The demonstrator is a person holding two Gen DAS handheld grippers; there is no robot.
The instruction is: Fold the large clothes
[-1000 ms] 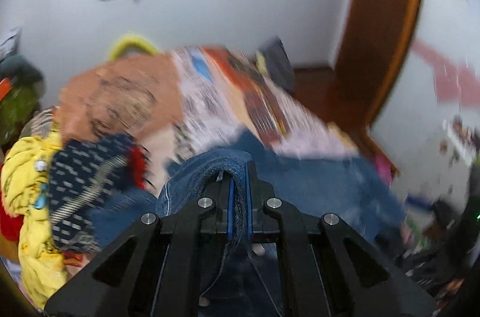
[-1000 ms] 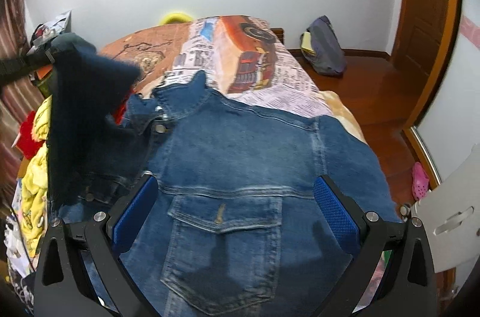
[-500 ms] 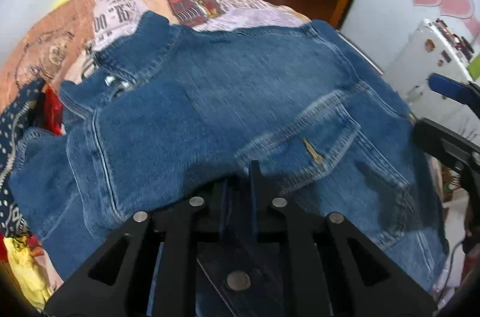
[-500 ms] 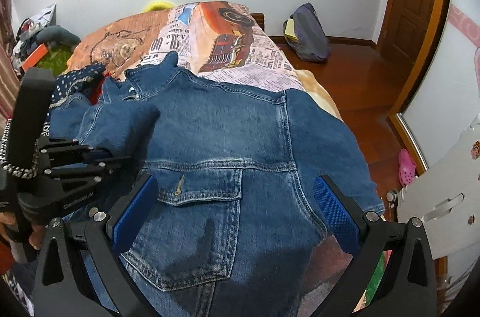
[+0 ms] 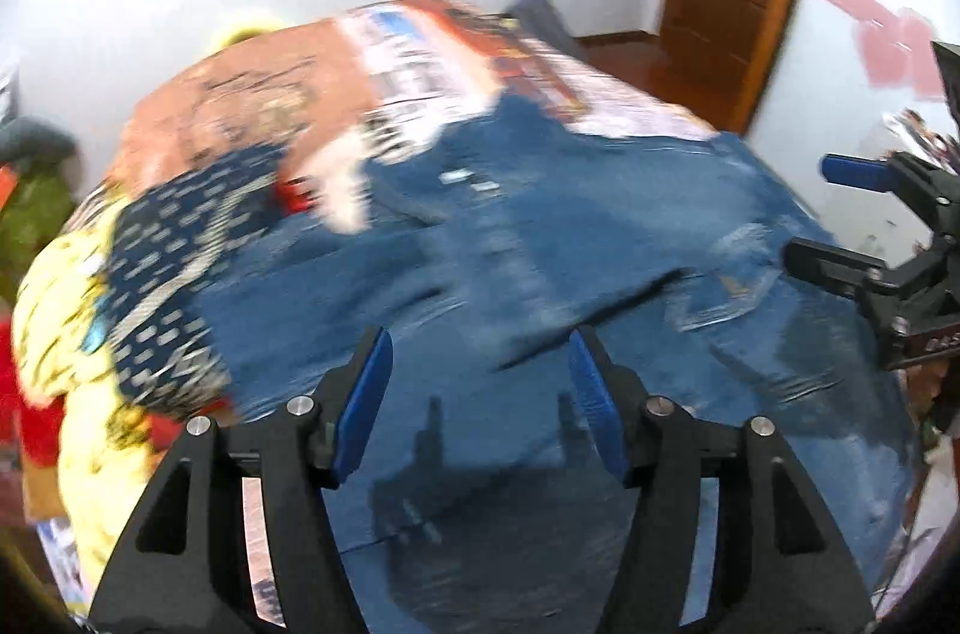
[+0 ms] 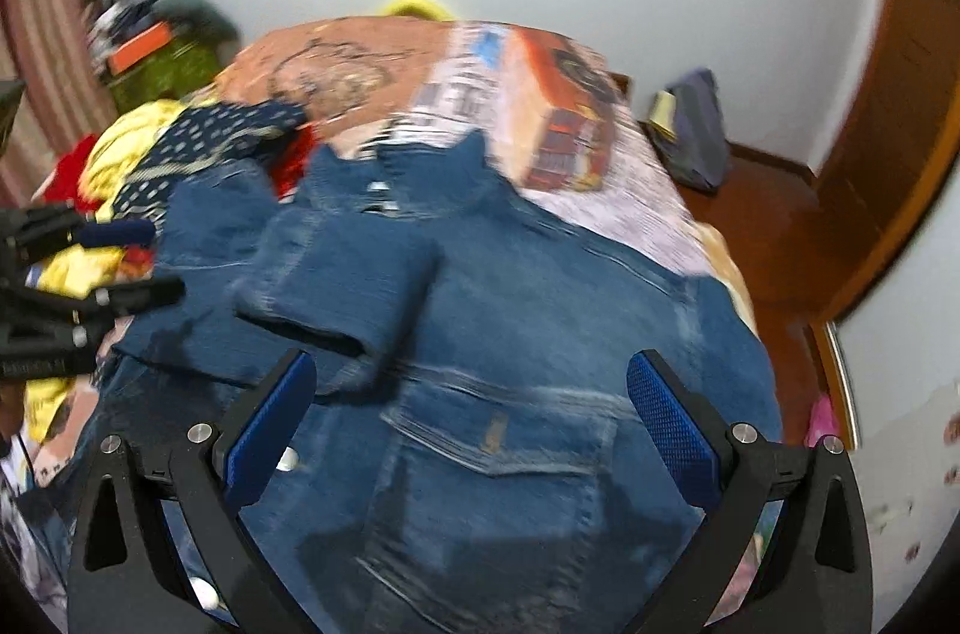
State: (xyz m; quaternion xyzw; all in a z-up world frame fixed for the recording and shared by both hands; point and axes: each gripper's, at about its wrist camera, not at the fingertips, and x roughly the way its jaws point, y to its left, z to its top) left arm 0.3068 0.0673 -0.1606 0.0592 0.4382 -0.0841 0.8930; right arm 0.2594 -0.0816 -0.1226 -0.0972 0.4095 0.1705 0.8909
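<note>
Since a sec ago the denim jacket (image 6: 540, 334) has lost its raised sleeve: the sleeve (image 6: 342, 292) that was pinched up now lies folded across the jacket's front, and the left gripper (image 5: 480, 388) has just been opening, nothing between its jaws now.

Bed (image 6: 372, 70) w/ printed cover sits ahead of both tools; jacket is spread on it, front up, collar at the far end, directly under and ahead of the grippers. Pile of other clothes (image 5: 72, 286) (yellow, red, navy dotted) lies off to the left gripper's left side, touching the jacket's edge.

Step in hand, as I read it: first sleeve is in, other side next. To do it well, probably smooth the folded sleeve flat first (it looks a bit bunched near the cuff), then take the far sleeve by cuff or shoulder seam, lift only enough to clear, lay it straight across so both edges run parallel. Denim is stiff & heavy, so a shallow pinch may slip.

Left gripper: jaws about halfway apart, hovering just above the denim, holding nothing; whether tips brush the cloth I can't tell, pic is blurred. Right gripper (image 6: 474, 424): jaws wide apart, chest pocket (image 6: 498, 448) showing between them, gripping nothing.
</note>
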